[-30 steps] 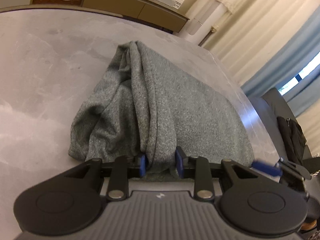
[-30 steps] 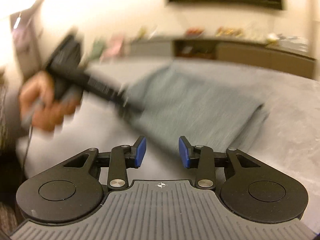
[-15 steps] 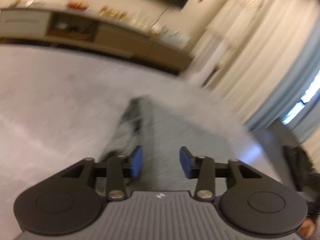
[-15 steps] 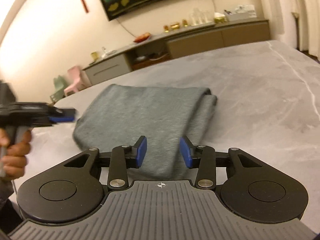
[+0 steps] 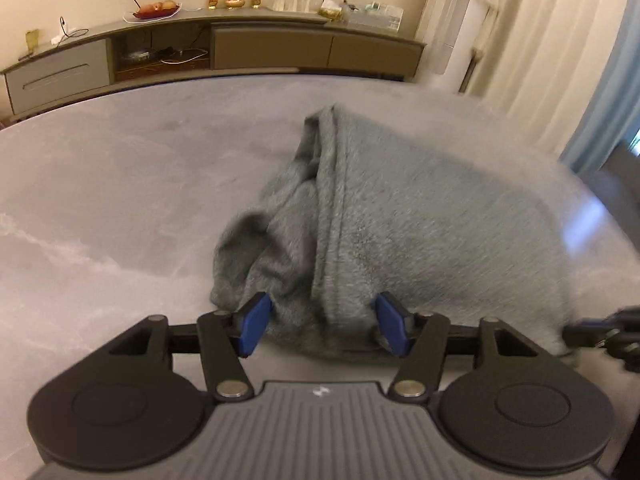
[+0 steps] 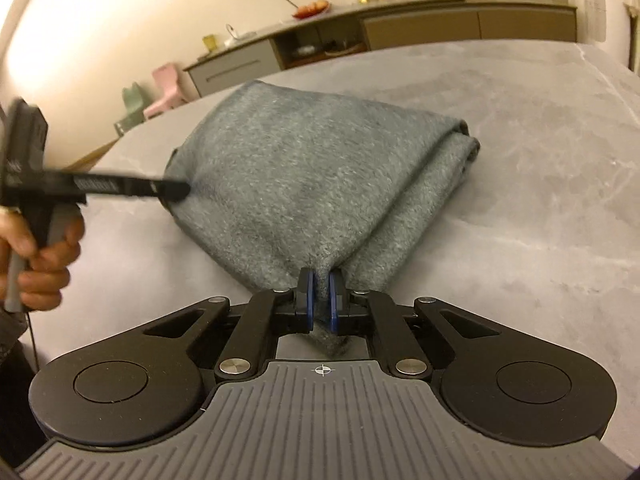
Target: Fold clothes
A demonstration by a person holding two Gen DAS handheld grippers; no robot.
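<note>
Grey cloth [image 6: 316,176], folded into a thick wedge, lying on the marbled grey bench [image 6: 540,184], well short of the sideboard [image 5: 272,46] along the far wall. Right gripper [image 6: 320,300] clamped narrow on the cloth's near corner, a pinch of fabric squeezed between the blue pads and bulging out behind them. From that corner, fanning away toward the sideboard, with a rolled double edge along the cloth's right side. Left gripper [image 5: 322,326] at the cloth's other near end, jaws opening and standing fairly wide; bunched folds of cloth lying between the blue fingers [image 5: 254,320], neither pad pressing on them. In the left view, a ridge of gathered fabric running from between the fingers up toward the sideboard, a looser crumpled pocket to its left. In the right view, left gripper [image 6: 176,190] blurred, reaching in at the cloth's left edge, gripped by a hand [image 6: 38,256].
</note>
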